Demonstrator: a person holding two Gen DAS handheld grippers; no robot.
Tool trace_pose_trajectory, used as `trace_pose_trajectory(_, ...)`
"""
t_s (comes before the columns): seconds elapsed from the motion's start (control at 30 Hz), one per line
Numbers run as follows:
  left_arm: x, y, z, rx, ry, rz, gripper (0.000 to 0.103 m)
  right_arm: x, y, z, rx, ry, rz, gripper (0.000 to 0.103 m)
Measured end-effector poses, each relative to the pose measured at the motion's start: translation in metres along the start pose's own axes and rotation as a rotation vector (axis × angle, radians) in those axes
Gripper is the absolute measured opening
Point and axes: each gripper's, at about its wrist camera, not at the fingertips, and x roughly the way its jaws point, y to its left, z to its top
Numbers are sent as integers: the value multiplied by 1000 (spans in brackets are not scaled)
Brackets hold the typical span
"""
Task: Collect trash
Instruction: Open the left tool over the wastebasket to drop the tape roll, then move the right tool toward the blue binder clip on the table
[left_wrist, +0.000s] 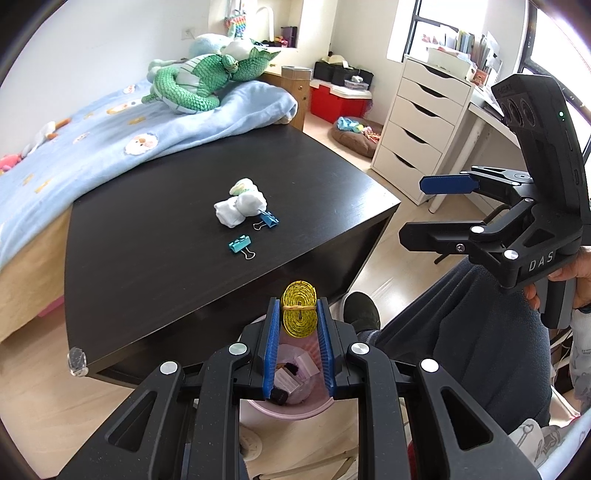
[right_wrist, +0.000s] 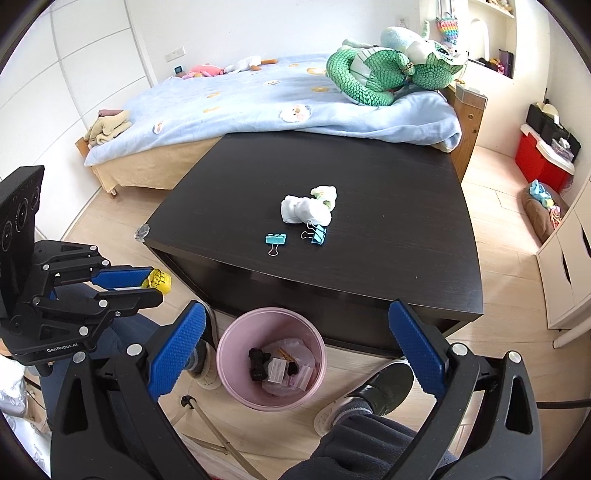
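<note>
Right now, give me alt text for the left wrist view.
The left tool grips a yellow coiled roll above a pink bin beside a dark table. Crumpled white tissues and two blue binder clips remain on it; the right tool is open.

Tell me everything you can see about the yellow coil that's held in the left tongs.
The yellow coil is a flat, oval spiral of yellow tape or ribbon, cinched across its middle by a yellow band. It stands upright on edge, clamped between the blue pads of the left tongs, held in the air above the pink bin.
</note>
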Motion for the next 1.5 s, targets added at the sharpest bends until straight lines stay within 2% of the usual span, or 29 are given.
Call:
trace_pose_trajectory(0.2,6,-4,1,6,6,-24,23,-4,-4,-1,14,-9,2,98)
trace_pose_trajectory(0.27,8,-3,0,1,9,-24,36,-4,-5,-1,19,-10,4,98)
trace_pose_trajectory(0.33,8,0,0,-20,-1,-36,66,-4,-5,-1,22,-10,8,98)
trace_pose_trajectory(0.4,7,3,-1,-40,-19,-21,86,-4,-5,-1,23,-11,7,98)
trace_pose_trajectory(0.53,5,11,0,-81,-33,13,95,-4,-5,-2,26,-11,10,98)
trace_pose_trajectory(0.7,1,22,0,-131,-57,65,95,-3,-5,-2,32,-11,15,98)
trace_pose_trajectory(1.23,0,30,2,-173,-58,70,95,8,-3,2,27,8,20,98)
trace_pose_trajectory(1.5,5,42,9,-191,-70,100,95,26,-9,21,32,29,7,98)
